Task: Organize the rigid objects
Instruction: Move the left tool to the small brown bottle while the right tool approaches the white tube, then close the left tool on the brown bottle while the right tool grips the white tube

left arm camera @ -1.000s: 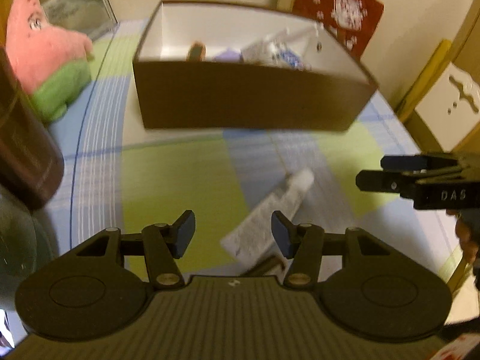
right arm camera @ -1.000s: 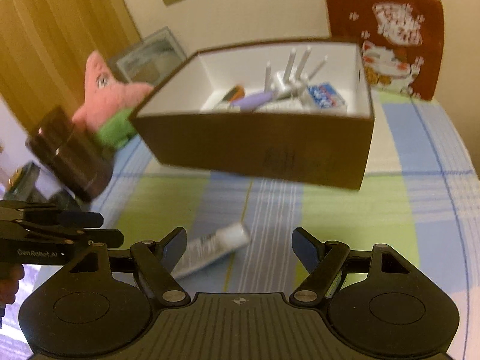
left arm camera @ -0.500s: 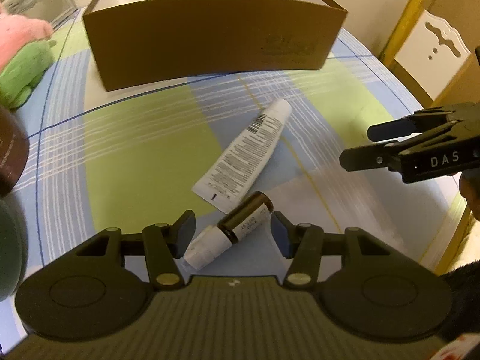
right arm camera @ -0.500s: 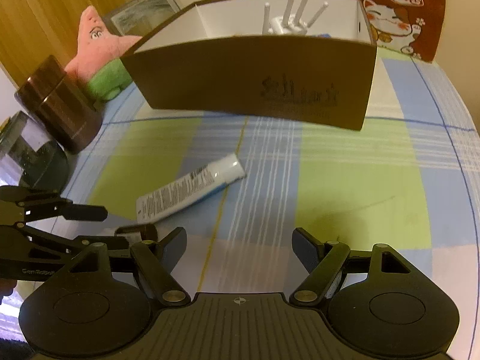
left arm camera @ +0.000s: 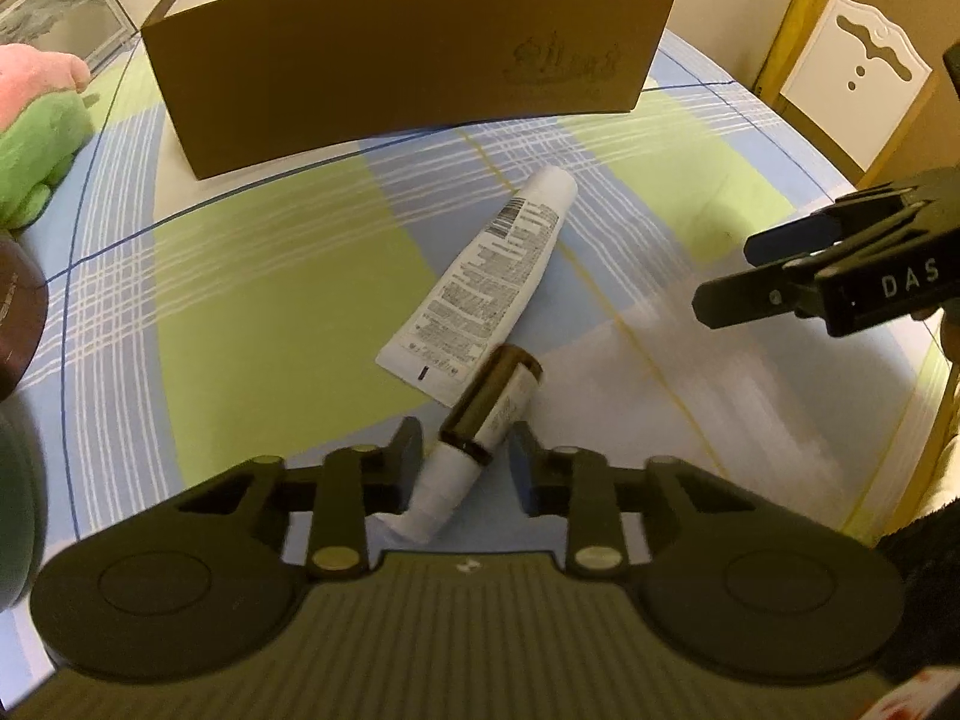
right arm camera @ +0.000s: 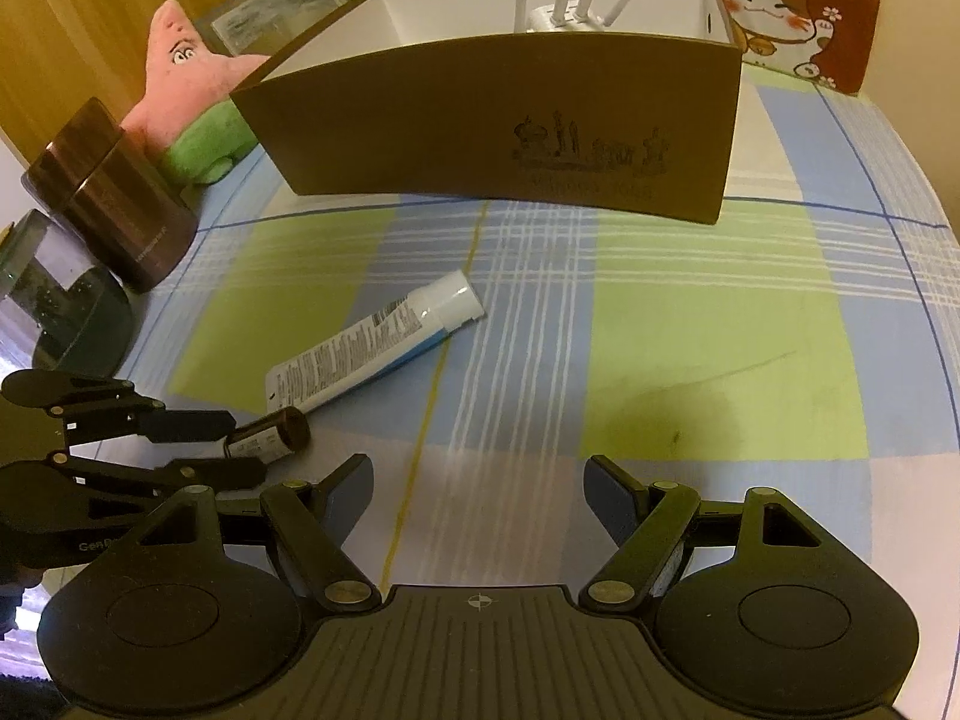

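now left claw just closed onto the brown bottle; right claw wide, unchanged

The left gripper points steeply down at the table, and its jaws have just been closing, so that both pads now press on the sides of a small brown bottle lying between them. The right gripper is tilted down as well, off to the right of the left one, its jaws standing wide apart with nothing between them. At the right edge of the left wrist view a dark sleeve shows behind the right gripper.
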Motion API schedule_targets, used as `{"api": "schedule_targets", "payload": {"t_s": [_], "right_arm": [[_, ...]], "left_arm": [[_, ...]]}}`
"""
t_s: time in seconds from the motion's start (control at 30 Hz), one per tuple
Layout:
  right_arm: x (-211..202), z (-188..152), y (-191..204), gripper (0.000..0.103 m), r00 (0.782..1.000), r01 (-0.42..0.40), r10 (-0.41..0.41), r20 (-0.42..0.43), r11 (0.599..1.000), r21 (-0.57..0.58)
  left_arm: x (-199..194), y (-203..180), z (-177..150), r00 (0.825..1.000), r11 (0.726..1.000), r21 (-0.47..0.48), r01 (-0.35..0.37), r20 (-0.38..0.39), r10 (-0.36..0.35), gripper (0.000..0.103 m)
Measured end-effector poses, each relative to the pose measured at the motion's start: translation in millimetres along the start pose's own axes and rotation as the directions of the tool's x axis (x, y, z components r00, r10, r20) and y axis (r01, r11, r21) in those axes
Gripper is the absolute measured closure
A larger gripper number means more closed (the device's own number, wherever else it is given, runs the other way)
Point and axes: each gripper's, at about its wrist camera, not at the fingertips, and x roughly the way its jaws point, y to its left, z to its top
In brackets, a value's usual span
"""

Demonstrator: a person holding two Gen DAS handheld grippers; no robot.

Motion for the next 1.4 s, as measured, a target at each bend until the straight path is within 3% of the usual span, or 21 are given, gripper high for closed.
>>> {"api": "schedule_targets", "payload": {"t_s": [0.27, 0.47, 0.5, 0.57, 0.63, 0.8, 1.03, 1.4], "right_arm": [[8.4, 3.9, 9.7, 0.029, 1.000, -0.018, 0.018, 0.011, 0.999, -0.041], [15.8, 19.4, 17.2, 0.030, 0.996, 0.003, 0.007, 0.088, 0.994, -0.110], [17.5, 23.2, 17.1, 0.032, 0.995, 0.006, 0.006, 0.101, 0.993, -0.117], [21.8, 32.4, 16.8, 0.054, 0.993, 0.010, 0.006, 0.122, 0.991, -0.130], [27.3, 42.8, 15.8, 0.066, 0.991, 0.006, 0.012, 0.136, 0.991, -0.131], [42.4, 64.6, 17.4, 0.076, 0.987, 0.006, 0.018, 0.160, 0.989, -0.150], [71.5, 78.3, 10.3, 0.076, 0.997, -0.014, 0.026, 0.072, 0.987, -0.161], [58.5, 45.7, -12.9, 0.076, 0.989, -0.131, 0.130, -0.063, 0.991, -0.005]], "left_arm": [[-13.3, 6.0, -17.2, 1.000, 0.999, -0.047, -0.008, 0.016, 0.009, 0.084], [-21.3, 26.6, -24.2, 0.995, 0.984, -0.153, -0.091, 0.030, 0.097, 0.085], [-21.9, 31.0, -23.6, 0.993, 0.978, -0.178, -0.107, 0.031, 0.114, 0.085], [-22.2, 39.1, -21.4, 0.989, 0.964, -0.227, -0.135, 0.032, 0.146, 0.085], [-21.2, 45.1, -17.7, 0.986, 0.952, -0.267, -0.153, 0.030, 0.167, 0.085], [-14.2, 51.0, -9.3, 0.985, 0.928, -0.338, -0.157, 0.021, 0.174, 0.085], [-10.3, 47.5, -6.2, 0.984, 0.925, -0.343, -0.162, 0.011, 0.176, 0.085], [-9.6, 47.8, -4.7, 0.985, 0.923, -0.349, -0.164, -0.006, 0.173, 0.085]]}}
